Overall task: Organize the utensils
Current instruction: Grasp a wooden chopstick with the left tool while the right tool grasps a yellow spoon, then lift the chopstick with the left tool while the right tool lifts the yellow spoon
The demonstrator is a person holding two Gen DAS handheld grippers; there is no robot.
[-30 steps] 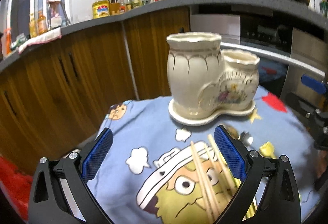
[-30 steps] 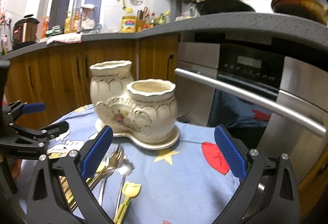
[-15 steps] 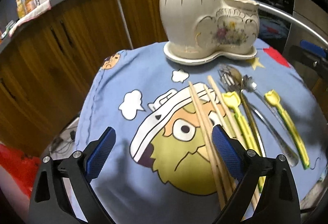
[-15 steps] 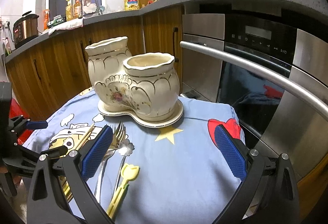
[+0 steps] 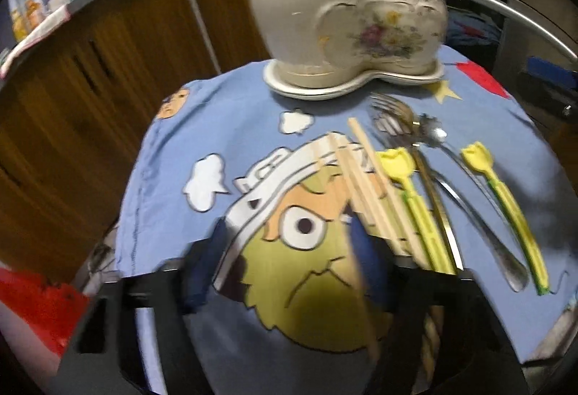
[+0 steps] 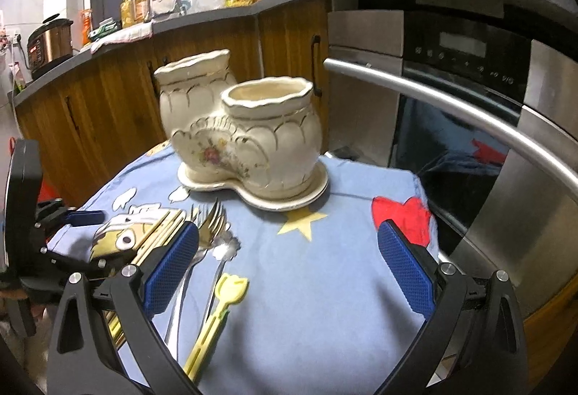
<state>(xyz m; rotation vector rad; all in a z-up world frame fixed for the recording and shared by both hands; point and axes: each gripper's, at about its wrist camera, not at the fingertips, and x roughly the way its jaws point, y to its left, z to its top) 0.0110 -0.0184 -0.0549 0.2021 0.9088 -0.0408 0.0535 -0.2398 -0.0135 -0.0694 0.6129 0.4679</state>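
A cream ceramic double-pot holder (image 5: 346, 15) (image 6: 245, 134) stands on its saucer at the far side of the blue cartoon cloth. Wooden chopsticks (image 5: 372, 185) (image 6: 159, 232), forks (image 5: 393, 120) (image 6: 213, 221), a spoon (image 5: 433, 134) and yellow tulip-tipped picks (image 5: 397, 163) (image 6: 231, 286) lie side by side in front of it. My left gripper (image 5: 285, 268) is blurred low over the cloth, its jaws closing. Only the cartoon face lies between the fingers, and the chopsticks lie just right of the right finger. My right gripper (image 6: 289, 232) is open above bare cloth, right of the utensils.
An oven with a long steel handle bar (image 6: 451, 113) stands close behind the small table on the right. Wooden cabinets (image 6: 108, 98) under a cluttered counter run along the back and left. The cloth's edge (image 5: 133, 214) drops off at the left.
The left gripper has tipped downward and sunk toward the cloth, and its jaws have narrowed a lot. The right view has tipped down slightly, and its jaws stay wide.
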